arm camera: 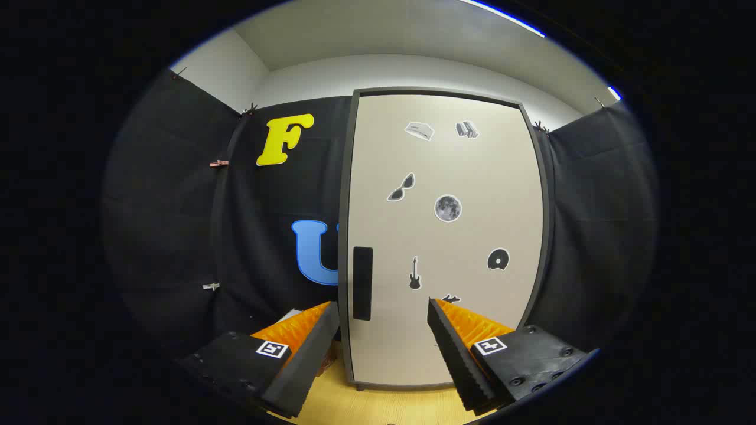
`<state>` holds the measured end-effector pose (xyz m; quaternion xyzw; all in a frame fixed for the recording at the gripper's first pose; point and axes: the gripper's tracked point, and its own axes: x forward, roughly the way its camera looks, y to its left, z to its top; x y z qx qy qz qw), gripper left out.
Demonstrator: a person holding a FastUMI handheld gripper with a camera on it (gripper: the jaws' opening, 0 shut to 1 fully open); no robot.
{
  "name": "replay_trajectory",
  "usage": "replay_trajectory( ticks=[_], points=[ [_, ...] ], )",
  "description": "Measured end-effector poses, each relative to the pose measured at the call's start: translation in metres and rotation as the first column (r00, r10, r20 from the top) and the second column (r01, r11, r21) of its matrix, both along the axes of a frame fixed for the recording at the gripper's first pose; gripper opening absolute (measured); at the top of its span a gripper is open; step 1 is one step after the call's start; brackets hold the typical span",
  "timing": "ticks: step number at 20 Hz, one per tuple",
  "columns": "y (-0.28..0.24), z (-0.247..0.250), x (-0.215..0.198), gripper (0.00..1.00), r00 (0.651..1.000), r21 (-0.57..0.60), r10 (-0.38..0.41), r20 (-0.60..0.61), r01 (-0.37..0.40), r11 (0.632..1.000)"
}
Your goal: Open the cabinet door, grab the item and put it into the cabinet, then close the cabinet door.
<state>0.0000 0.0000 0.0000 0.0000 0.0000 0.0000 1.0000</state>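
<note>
Clearly the cabinet door [446, 236] is shut, so the first step of the task is not yet done. The gripper [384, 310] faces it with its 2 fingers spread wide apart and nothing between them; the dark vertical handle [362, 283] sits on the door's left side, just beyond the left fingertip and left of the midline of the gap. That offset is the main risk: if the gripper goes straight ahead, the left finger could butt the handle or the door's left edge instead of straddling it, and the fingers would close on bare panel. A shallow bite on such a flat, low handle may also slip as the door starts to swing, I judge. Since the handle is on the left, the hinges are probably on the right, and a straight pull that ignores the arc could drag the cabinet across the wooden table [378, 407]. The item to store cannot be made out for certain; something pale and reddish lies low on the table behind the left finger, near the cabinet's left corner, too hidden to name, and a swinging door could knock it.
</note>
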Motion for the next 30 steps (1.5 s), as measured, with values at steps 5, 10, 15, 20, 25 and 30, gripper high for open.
replay_trajectory(
  ticks=[5,10,15,20,25,30],
  points=[
    [-0.008,0.004,0.005,0.97,0.999,-0.016,-0.042,0.014,0.042,0.999],
    [-0.009,0.011,0.007,0.97,0.997,-0.03,-0.045,0.056,0.047,0.998],
    [-0.021,0.006,0.009,0.97,0.997,-0.024,-0.069,0.041,0.07,0.997],
    [-0.023,0.002,0.016,0.97,0.998,-0.019,-0.063,0.027,0.064,0.998],
    [-0.012,-0.001,0.027,0.97,0.999,-0.008,-0.039,0.027,0.039,0.999],
    [0.013,-0.013,0.051,0.97,1.0,0.008,0.006,0.011,-0.006,1.0]
  ],
)
